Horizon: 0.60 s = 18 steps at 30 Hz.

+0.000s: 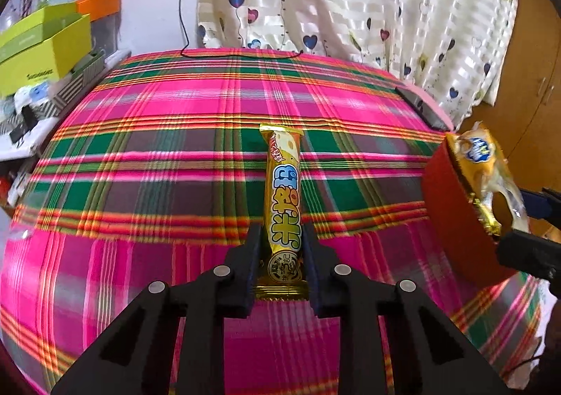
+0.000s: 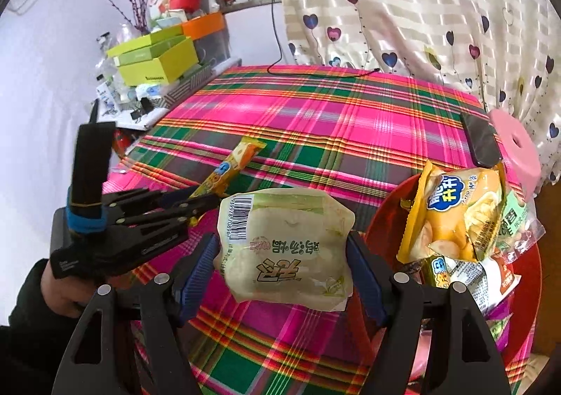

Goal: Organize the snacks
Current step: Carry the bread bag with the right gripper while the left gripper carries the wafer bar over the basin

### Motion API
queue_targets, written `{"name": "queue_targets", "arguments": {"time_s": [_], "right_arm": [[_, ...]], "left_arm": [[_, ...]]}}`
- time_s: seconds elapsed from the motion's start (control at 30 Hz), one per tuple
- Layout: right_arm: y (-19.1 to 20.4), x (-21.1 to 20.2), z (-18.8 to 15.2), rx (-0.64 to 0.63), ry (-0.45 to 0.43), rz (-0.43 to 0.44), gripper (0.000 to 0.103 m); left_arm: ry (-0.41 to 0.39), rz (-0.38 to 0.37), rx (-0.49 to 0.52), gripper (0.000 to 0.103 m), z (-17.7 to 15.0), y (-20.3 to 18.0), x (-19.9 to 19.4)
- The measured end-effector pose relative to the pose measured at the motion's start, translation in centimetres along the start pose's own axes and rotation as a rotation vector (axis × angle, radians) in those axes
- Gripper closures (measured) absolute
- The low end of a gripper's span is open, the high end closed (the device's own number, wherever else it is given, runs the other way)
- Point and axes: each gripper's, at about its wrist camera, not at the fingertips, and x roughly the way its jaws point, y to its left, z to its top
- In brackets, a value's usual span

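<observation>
My left gripper is shut on a long yellow snack stick that lies along the plaid tablecloth. The same stick and left gripper show in the right wrist view. My right gripper is shut on a pale green snack pouch and holds it above the table, left of the red basket. The basket holds several snack packs, a yellow chip bag on top. In the left wrist view the right gripper is at the right edge.
A dark phone lies at the table's far right edge beside a pink stool. Green and orange boxes and clutter stand left of the table. A black cable lies along the far edge by the curtain.
</observation>
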Motion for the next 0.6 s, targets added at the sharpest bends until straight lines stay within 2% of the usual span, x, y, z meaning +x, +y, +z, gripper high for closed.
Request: {"name": "queue_targets", "arguments": {"time_s": [0.17, 0.6], "right_arm": [[0.2, -1.4, -0.5, 0.0, -0.022, -0.002, 0.031], [-0.1, -4.5, -2.3, 0.016, -0.054, -0.014, 0.031]], "left_arm": [[-0.038, -0.026, -0.035, 0.079, -1.1, -0.4, -2.7], [-0.078, -0.108, -0.012, 0.079, -2.2, -3.7, -6.3]]}}
